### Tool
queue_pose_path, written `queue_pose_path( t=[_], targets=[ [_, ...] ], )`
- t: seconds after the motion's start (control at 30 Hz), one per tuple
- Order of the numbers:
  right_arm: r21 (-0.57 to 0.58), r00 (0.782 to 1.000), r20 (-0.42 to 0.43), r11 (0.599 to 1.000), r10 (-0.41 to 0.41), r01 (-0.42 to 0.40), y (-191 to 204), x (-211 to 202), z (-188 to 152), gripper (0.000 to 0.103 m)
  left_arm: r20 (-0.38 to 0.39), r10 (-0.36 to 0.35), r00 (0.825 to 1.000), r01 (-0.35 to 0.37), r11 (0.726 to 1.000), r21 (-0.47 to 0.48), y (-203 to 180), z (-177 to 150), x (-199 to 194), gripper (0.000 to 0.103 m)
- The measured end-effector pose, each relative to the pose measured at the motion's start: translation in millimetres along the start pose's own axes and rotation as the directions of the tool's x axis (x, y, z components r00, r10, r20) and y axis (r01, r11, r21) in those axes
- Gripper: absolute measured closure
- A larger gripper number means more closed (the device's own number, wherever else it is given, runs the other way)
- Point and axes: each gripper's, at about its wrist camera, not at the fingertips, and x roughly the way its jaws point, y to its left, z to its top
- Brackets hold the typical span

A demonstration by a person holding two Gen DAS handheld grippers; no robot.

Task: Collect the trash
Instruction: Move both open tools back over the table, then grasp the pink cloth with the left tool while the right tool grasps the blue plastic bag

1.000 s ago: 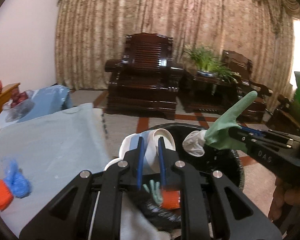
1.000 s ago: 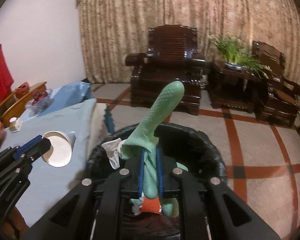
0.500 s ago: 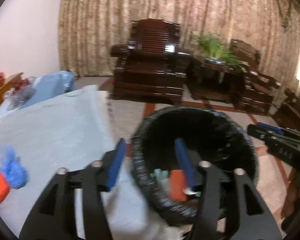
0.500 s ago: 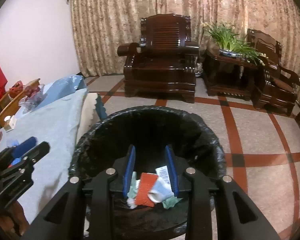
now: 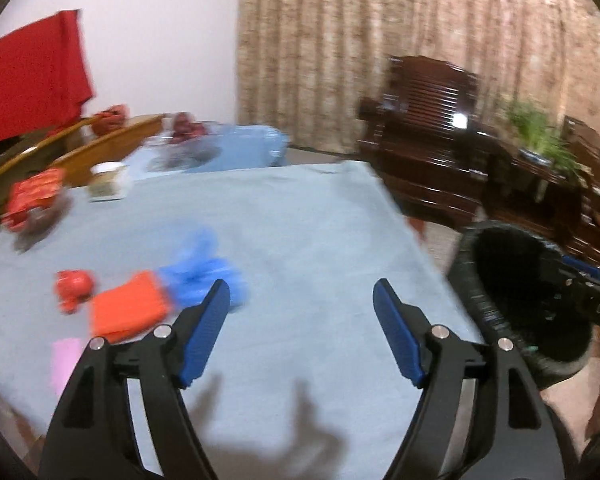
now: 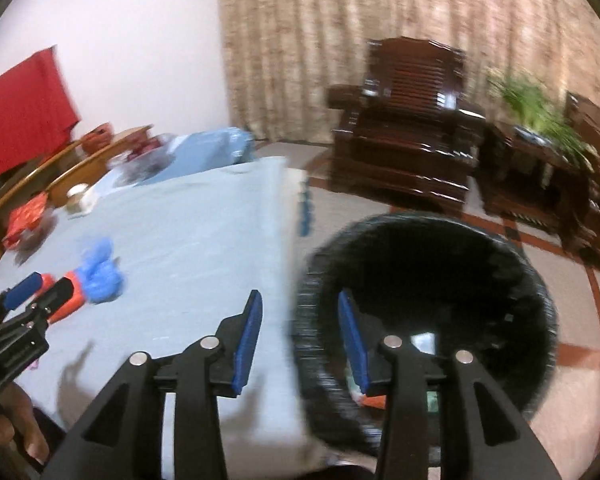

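My left gripper [image 5: 302, 294] is open and empty above the table's light blue cloth [image 5: 300, 232]. Left of it lie a crumpled blue plastic bag [image 5: 200, 268], an orange packet [image 5: 130, 312], a small red wrapper [image 5: 74, 286] and a pink slip [image 5: 64, 360]. My right gripper [image 6: 300, 304] is open and empty, straddling the table edge and the rim of the black-lined bin [image 6: 428, 308], which holds some trash [image 6: 374, 400]. The bin [image 5: 516, 288] shows at the right in the left wrist view. The blue bag [image 6: 100, 270] and left gripper [image 6: 38, 290] show in the right wrist view.
A red packet pile [image 5: 32, 200] and a white cup [image 5: 108, 178] stand at the table's far left. A dark wooden armchair [image 6: 404, 136] and a side table with a plant [image 6: 536, 128] stand behind the bin. Both views are motion-blurred.
Both grippers opened and dropped their loads, the paper cup and the green glove, into the bin. Both then swung left toward the table, and the left gripper opened wider.
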Motion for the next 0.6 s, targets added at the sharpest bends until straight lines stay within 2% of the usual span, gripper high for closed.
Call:
queue_pose_path(
  t=[0.1,0.27,0.43,0.6],
  targets=[
    [-0.031,0.999,0.009,0.998,0.051,-0.05,40.2,2.9,-2.8,0.055,-0.003,0.108,0.994,-0.108,0.994,-0.021,47.1,-9.3,-12.7,0.028],
    [-0.105,0.99,-0.011,0.984,0.144,-0.144,108.5,9.9,-10.1,0.055,-0.02,0.252,0.967,-0.253,0.965,-0.07,132.8,-29.0,-31.0,0.029],
    [-0.178,0.977,-0.018,0.961,0.212,-0.212,165.5,13.4,-13.9,0.055,-0.056,0.302,0.952,-0.307,0.942,-0.133,193.5,-45.9,-41.9,0.029],
    [-0.202,0.97,-0.024,0.949,0.241,-0.241,194.8,17.9,-13.8,0.055,-0.085,0.305,0.949,-0.314,0.939,-0.142,209.2,-55.9,-35.0,0.029]
  ],
)
